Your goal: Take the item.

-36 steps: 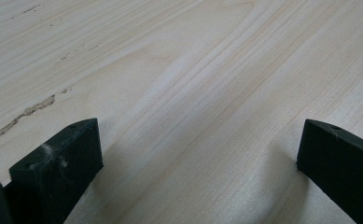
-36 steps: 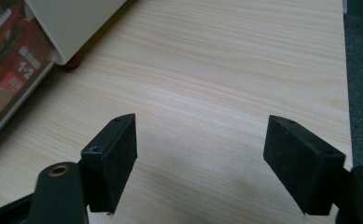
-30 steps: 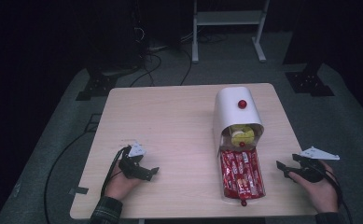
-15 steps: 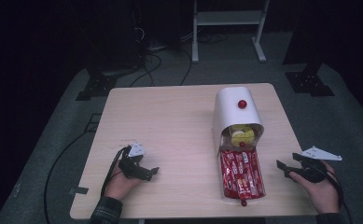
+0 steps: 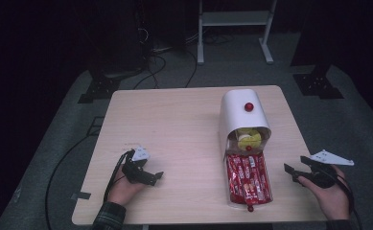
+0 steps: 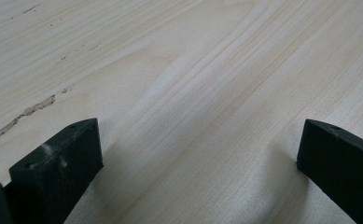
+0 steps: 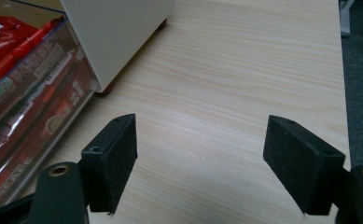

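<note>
Right tongs [image 7: 200,161] spread wide with nothing between, poised over bare tabletop [image 7: 244,70], with the clear drawer [image 7: 53,93] of red snack packets [image 7: 11,42] just beside the left-hand jaw and the white cabinet [image 7: 118,32] rising beyond it. Left tongs [image 6: 200,158] likewise wide and empty, resting low on plain wood grain, well apart from the drawer. Pulled out toward the person from the white cabinet [image 5: 241,117], with a red knob [image 5: 249,107] on top.

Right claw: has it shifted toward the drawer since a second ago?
No. The right claw sits equally far from the open snack drawer, jaws open.
</note>
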{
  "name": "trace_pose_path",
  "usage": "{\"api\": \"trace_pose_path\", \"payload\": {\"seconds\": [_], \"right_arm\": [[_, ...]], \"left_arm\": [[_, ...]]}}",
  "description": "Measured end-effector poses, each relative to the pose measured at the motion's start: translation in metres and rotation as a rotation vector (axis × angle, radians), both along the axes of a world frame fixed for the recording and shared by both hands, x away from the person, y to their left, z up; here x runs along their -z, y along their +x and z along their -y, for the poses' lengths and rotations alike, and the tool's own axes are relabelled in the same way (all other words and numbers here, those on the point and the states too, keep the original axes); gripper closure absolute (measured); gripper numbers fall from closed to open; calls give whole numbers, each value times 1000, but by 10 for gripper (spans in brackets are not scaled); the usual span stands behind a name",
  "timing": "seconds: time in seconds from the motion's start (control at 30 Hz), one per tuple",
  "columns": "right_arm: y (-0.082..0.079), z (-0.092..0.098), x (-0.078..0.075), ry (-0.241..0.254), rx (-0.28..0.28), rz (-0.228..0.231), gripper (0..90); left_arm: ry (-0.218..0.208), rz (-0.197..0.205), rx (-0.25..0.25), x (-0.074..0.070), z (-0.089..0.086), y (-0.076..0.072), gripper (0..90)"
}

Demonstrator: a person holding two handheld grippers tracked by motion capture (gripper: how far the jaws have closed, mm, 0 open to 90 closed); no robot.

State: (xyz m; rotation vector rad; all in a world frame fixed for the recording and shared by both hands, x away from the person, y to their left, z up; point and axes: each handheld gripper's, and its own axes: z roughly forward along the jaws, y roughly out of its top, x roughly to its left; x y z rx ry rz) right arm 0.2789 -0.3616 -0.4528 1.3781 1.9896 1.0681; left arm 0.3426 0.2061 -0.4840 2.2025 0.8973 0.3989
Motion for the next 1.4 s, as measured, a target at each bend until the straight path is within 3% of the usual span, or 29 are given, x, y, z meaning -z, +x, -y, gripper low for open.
{"api": "trace_pose_path", "payload": {"seconds": [0.6, 1.4], "right_arm": [[-4, -5, -9, 35, -16, 18, 255], [-8, -19, -19, 39, -63, 36, 255]], "left_arm": [[0, 0, 0, 0, 0, 0, 0], [0, -2, 0, 0, 0, 0, 0]]}}
